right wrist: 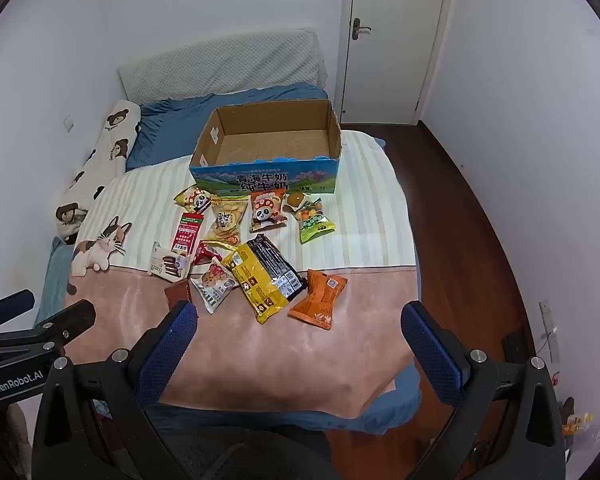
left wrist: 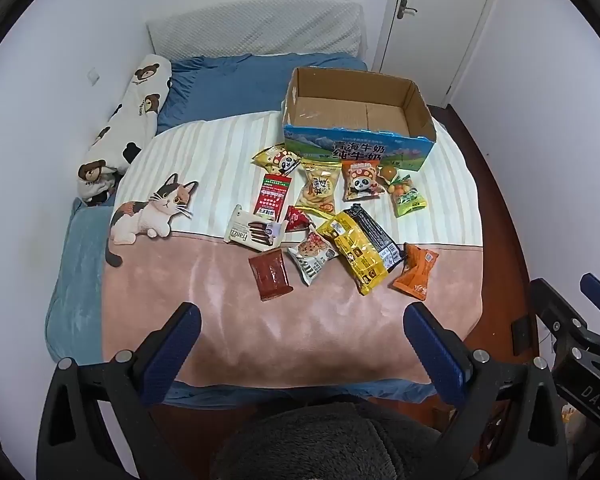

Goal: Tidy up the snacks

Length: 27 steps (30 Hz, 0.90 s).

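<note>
The box [left wrist: 358, 120] is sitting open and empty on the bed [left wrist: 292, 320], likely waiting as the bin. The snacks [left wrist: 332, 216] are lying scattered just in front of the box, nearest the grippers, so none is sorted yet. The left gripper [left wrist: 300, 336] and right gripper [right wrist: 298, 334] are hovering well short of the box, fingers [left wrist: 176, 344] spread wide, holding nothing.

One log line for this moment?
left gripper open | right gripper open | box empty | snacks on bed
</note>
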Each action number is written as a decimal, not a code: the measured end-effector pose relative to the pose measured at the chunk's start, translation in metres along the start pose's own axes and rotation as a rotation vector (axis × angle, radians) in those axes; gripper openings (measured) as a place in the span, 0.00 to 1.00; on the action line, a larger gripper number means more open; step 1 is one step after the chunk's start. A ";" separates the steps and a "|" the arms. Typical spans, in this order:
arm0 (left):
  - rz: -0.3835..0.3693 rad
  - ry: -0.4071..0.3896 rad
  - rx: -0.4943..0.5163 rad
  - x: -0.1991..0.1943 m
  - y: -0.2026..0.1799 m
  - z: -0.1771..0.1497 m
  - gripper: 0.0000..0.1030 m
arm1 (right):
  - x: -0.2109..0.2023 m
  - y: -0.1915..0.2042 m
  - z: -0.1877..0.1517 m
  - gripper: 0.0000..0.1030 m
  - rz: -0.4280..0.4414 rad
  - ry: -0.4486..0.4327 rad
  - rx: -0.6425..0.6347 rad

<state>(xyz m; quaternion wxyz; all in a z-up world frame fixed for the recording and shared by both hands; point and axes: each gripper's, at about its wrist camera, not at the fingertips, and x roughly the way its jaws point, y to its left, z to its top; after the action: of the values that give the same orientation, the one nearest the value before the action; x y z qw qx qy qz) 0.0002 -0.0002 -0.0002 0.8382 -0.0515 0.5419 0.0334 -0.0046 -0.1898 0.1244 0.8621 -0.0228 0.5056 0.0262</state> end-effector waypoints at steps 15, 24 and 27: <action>-0.008 -0.007 -0.004 -0.004 -0.004 -0.005 1.00 | -0.006 0.000 0.000 1.00 0.020 0.005 0.006; -0.014 0.021 -0.004 0.007 0.000 -0.001 1.00 | 0.007 0.003 -0.002 1.00 0.038 0.031 0.007; -0.011 0.022 -0.004 0.008 0.000 0.000 1.00 | 0.009 0.004 -0.001 1.00 0.038 0.039 0.007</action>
<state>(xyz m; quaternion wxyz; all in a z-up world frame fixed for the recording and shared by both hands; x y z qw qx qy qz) 0.0038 -0.0005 -0.0078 0.8322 -0.0567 0.5507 0.0294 -0.0015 -0.1856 0.1157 0.8513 -0.0106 0.5229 0.0405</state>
